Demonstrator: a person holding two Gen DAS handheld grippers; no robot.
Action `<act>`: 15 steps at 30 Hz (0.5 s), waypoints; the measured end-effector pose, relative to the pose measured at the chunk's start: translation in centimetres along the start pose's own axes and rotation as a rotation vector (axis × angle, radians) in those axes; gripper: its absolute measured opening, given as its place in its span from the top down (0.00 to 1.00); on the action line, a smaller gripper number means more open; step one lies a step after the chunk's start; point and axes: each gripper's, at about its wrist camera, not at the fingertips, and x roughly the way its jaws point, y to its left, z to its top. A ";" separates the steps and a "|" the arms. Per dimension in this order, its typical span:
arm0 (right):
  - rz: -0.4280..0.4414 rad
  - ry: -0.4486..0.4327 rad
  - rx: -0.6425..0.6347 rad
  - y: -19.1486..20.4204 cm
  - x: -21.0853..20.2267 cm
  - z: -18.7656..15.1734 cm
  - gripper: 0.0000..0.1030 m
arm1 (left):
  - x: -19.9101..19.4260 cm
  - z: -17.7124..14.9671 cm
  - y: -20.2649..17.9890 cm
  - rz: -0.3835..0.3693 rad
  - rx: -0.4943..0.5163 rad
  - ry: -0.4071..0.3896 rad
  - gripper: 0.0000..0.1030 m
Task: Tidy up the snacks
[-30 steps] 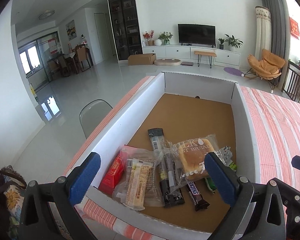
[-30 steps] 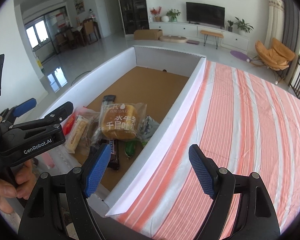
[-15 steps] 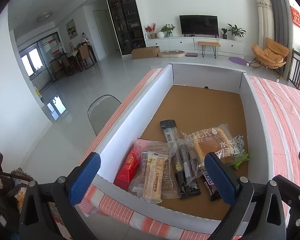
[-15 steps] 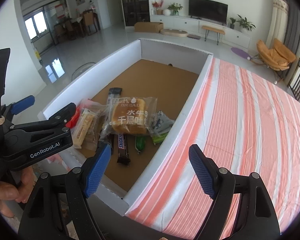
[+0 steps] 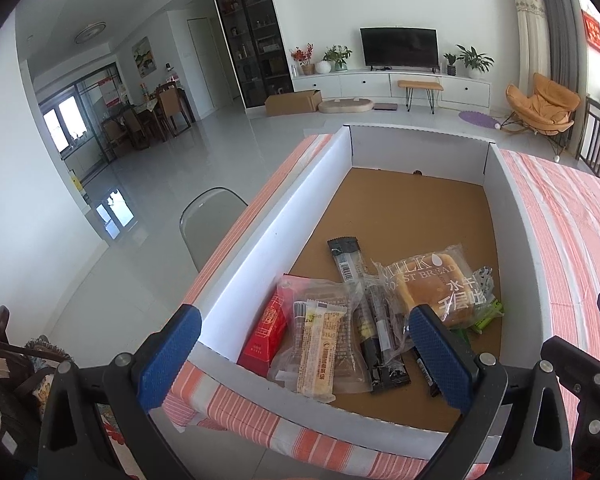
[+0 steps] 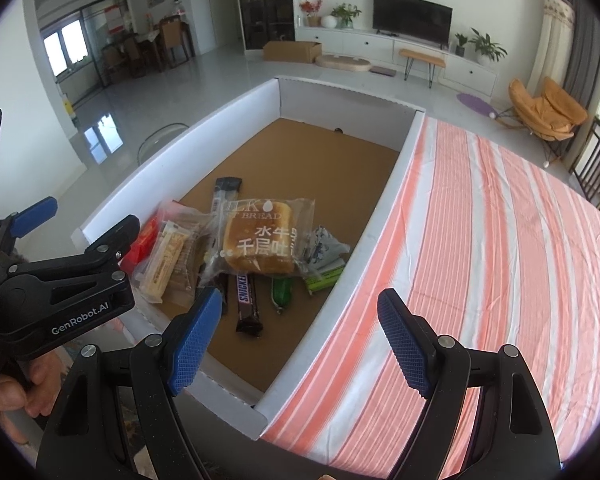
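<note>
Jaws on your left gripper (image 5: 300, 354) and right gripper (image 6: 300, 338) both stand wide, holding nothing. Your striped table (image 6: 480, 240) carries the white box (image 6: 380, 216). Inside the box's near end lies the snack pile: milk toast bread (image 6: 260, 240), clear cracker bag (image 5: 320, 344), Snickers bar (image 6: 247, 300).

The table in front of me is covered by an orange-and-white striped cloth (image 6: 480, 240). A white-walled cardboard tray (image 6: 384, 200) with a brown floor lies directly on the cloth along the table's left edge, reaching from the near edge toward the far one. To the tray's right I see only cloth.
</note>
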 end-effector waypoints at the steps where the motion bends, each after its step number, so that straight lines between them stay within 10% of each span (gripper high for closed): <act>1: 0.001 0.003 -0.001 0.0 0.1 -0.1 0.19 | 0.0 0.0 -0.1 -0.003 0.002 -0.001 0.00; 15: -0.012 0.011 -0.027 0.8 0.4 0.0 0.19 | 0.6 -0.2 0.0 -0.029 -0.008 0.009 0.00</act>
